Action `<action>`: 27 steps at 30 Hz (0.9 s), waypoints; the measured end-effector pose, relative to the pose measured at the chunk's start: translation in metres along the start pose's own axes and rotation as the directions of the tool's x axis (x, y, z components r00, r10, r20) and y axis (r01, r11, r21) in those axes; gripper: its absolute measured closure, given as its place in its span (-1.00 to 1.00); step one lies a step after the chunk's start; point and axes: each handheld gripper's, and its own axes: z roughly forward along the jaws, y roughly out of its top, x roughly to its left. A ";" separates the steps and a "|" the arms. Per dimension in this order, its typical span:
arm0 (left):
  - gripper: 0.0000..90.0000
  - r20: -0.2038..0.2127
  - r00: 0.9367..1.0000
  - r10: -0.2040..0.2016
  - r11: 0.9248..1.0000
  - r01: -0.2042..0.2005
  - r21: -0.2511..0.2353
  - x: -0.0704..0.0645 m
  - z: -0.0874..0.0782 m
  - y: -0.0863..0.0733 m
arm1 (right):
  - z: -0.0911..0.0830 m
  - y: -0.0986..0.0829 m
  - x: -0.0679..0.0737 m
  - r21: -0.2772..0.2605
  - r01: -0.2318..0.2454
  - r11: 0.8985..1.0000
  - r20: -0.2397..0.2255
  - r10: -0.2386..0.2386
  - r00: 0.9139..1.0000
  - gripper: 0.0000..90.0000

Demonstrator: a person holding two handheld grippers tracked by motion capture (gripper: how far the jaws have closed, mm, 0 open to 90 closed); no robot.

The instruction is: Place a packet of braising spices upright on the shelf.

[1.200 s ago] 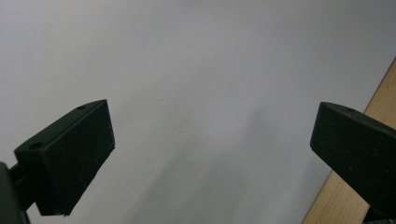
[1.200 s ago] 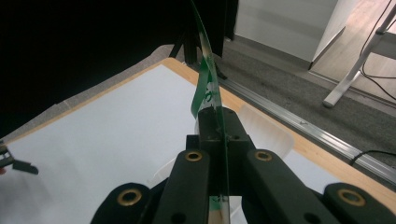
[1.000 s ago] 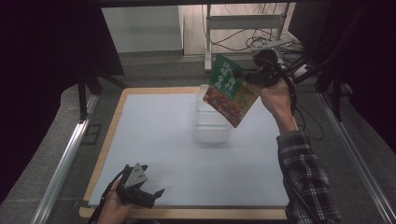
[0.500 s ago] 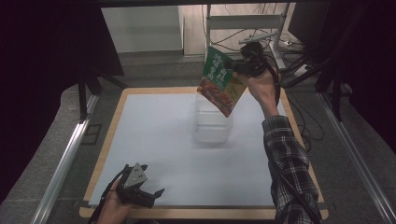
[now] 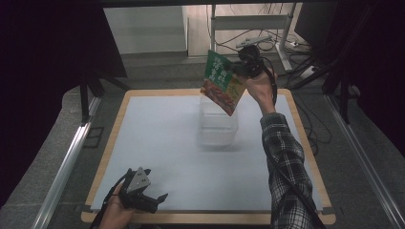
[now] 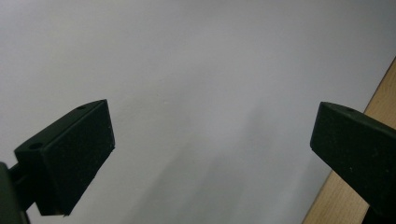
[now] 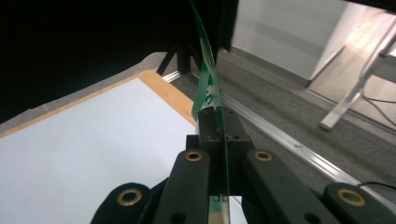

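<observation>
A green and red snack packet (image 5: 222, 81) hangs tilted in the air over the far side of a clear plastic box (image 5: 218, 122) that stands on the white mat. My right gripper (image 5: 242, 66) is shut on the packet's upper right edge. In the right gripper view the packet (image 7: 206, 88) shows edge-on, pinched between the jaws of that gripper (image 7: 218, 135). My left gripper (image 5: 157, 197) rests near the mat's front left corner, held in a hand, open with nothing between its jaws. In the left gripper view the open gripper (image 6: 210, 140) faces bare mat.
The white mat (image 5: 162, 138) lies on a wooden table (image 5: 114, 124) with a raised rim. Metal rails (image 5: 67, 162) run along both sides. Cables and a metal frame (image 5: 267, 28) lie on the floor beyond the far edge.
My right gripper has carried the packet up and leftward, from beside the box's right side to above its far edge. The left gripper has stayed put.
</observation>
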 end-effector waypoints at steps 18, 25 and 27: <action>-1.00 0.000 1.000 0.008 1.000 -0.008 0.020 -0.001 0.001 0.000 | 0.022 -0.024 0.002 0.118 0.003 0.993 -0.085 0.008 0.996 0.97; -1.00 0.000 1.000 0.013 1.000 -0.013 0.022 -0.002 0.002 0.000 | 0.034 -0.023 0.001 0.115 -0.030 0.993 -0.085 0.040 0.996 0.97; -1.00 0.001 1.000 0.013 1.000 -0.013 0.022 -0.002 0.003 0.000 | 0.039 -0.023 0.003 0.120 -0.028 0.992 -0.080 0.037 0.996 0.97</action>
